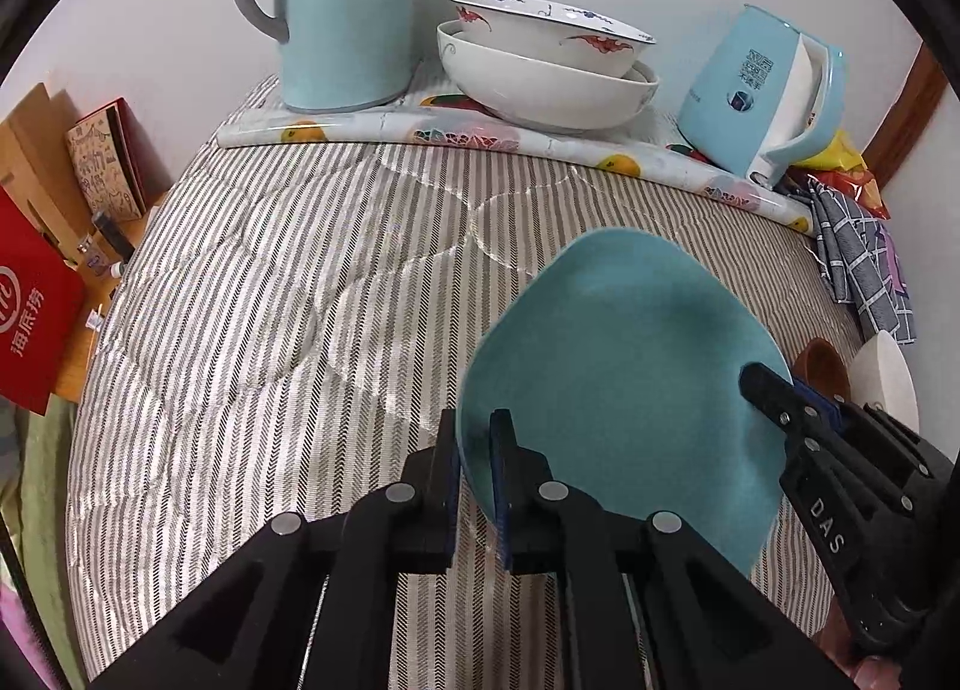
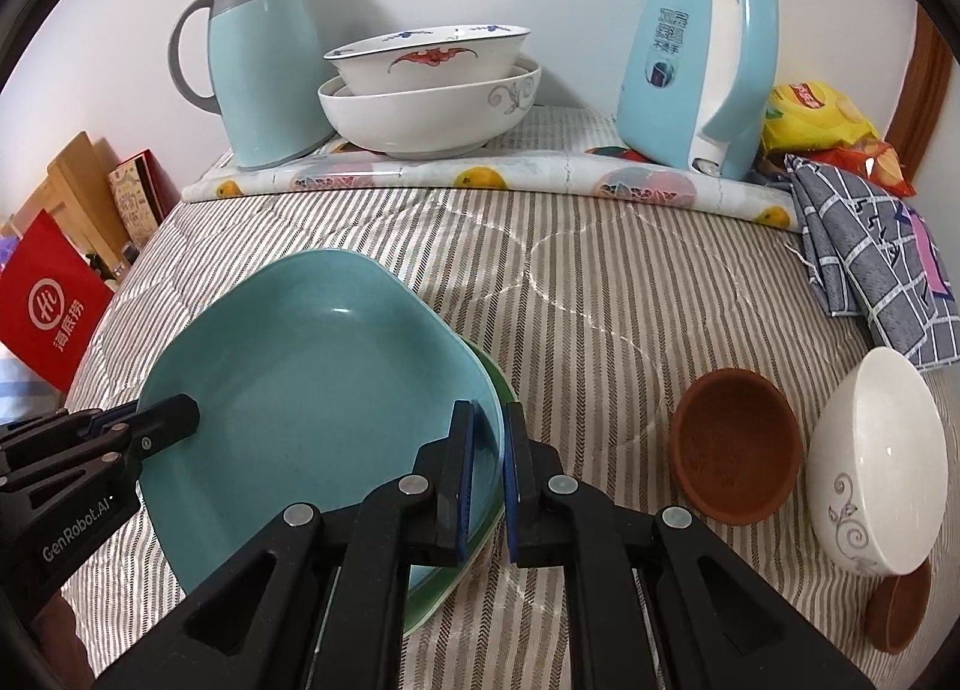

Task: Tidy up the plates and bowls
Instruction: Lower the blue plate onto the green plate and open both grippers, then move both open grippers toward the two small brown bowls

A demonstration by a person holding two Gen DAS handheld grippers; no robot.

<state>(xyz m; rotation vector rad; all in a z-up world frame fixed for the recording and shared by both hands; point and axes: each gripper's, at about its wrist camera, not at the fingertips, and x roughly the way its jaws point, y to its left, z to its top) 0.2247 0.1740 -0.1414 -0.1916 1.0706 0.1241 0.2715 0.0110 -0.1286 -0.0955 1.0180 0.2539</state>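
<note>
The teal plate (image 2: 312, 390) sits on a green plate (image 2: 489, 390) on the striped cloth (image 2: 600, 294), gripped at both sides. The left gripper (image 1: 477, 480) pinches its near rim between its jaws; the right gripper (image 2: 487, 474) pinches the opposite rim. Right of the right jaws lie a brown bowl (image 2: 735, 444) and white bowl (image 2: 876, 468); ahead, stacked bowls (image 2: 429, 102) between two kettles.

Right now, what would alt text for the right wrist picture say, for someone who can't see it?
Two black tongs, right and left, grip opposite edges of a teal plate that sits over a green plate on a striped cloth. A brown bowl and white bowl lie tipped at right; stacked bowls stand behind.
</note>
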